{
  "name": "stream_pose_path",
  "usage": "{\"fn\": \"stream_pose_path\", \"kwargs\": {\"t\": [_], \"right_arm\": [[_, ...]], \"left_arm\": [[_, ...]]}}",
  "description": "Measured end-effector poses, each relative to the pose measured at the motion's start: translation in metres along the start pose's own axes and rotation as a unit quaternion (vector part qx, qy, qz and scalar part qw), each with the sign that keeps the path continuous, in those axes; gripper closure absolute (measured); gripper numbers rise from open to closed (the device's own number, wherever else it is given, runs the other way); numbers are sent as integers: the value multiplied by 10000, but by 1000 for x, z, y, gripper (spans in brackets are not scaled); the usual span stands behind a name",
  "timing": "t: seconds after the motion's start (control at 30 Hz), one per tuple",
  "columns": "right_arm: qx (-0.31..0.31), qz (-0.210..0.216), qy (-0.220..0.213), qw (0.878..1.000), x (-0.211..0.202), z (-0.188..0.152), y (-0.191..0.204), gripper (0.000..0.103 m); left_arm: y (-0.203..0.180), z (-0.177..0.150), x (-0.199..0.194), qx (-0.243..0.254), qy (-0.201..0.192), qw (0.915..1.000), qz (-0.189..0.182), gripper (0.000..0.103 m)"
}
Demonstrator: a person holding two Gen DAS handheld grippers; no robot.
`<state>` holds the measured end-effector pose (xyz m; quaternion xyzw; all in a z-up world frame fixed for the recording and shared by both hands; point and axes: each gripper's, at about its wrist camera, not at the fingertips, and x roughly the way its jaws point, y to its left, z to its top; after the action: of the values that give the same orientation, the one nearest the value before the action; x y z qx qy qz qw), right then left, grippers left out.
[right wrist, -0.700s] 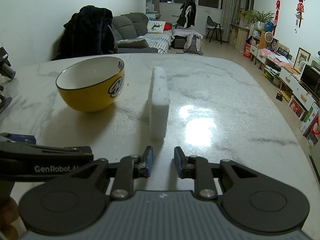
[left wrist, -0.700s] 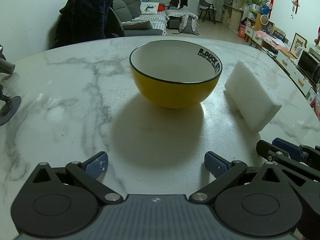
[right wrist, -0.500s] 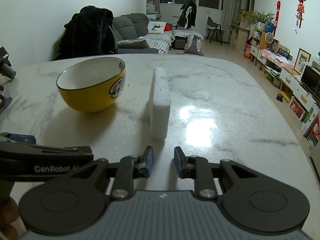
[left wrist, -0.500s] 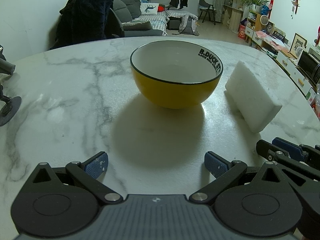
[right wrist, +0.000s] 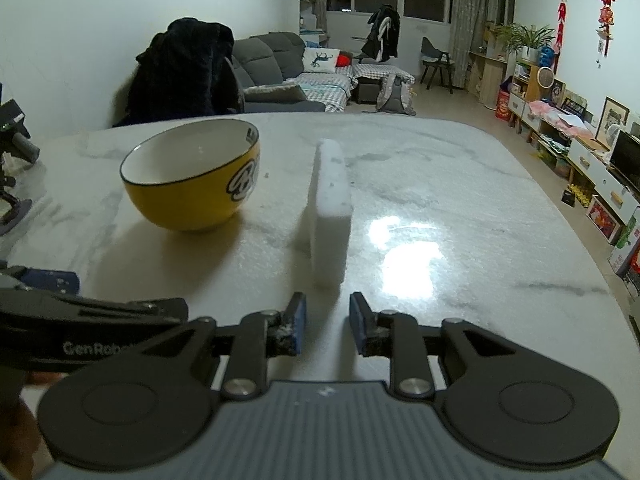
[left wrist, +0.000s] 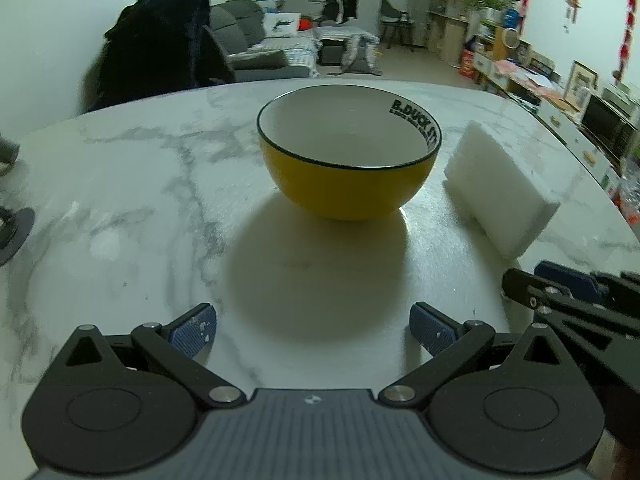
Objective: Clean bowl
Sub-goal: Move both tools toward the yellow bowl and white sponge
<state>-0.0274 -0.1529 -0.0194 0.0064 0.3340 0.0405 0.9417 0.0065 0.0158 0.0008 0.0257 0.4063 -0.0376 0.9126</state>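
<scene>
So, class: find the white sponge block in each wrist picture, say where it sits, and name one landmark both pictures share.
Left wrist view: the white sponge lies right of centre on the marble table, just right of the yellow bowl.
Right wrist view: the sponge stands at centre, straight ahead of the right gripper, right of the bowl.
Shared landmark: the dark coat on the chair behind the table.

Yellow bowl (left wrist: 349, 160) upright on marble table (left wrist: 120, 200), white sponge (left wrist: 500, 196) beside it.
</scene>
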Motion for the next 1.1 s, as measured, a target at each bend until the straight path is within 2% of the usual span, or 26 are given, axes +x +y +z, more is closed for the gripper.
{"fn": "stream_pose_path", "kwargs": {"t": [0.2, 0.5, 0.97, 1.1], "right_arm": [[117, 235, -126, 9996, 3, 3, -1, 74], [173, 287, -249, 9991, 15, 9, -2, 75], [168, 265, -347, 9989, 29, 16, -8, 75], [260, 410, -429, 9979, 29, 17, -13, 75]], "left_arm": [[14, -11, 1, 272, -460, 9981, -306, 0], [17, -19, 3, 375, -741, 9956, -438, 0], [22, -25, -4, 465, -745, 9942, -623, 1], [40, -20, -9, 16, -885, 9929, -792, 1]]}}
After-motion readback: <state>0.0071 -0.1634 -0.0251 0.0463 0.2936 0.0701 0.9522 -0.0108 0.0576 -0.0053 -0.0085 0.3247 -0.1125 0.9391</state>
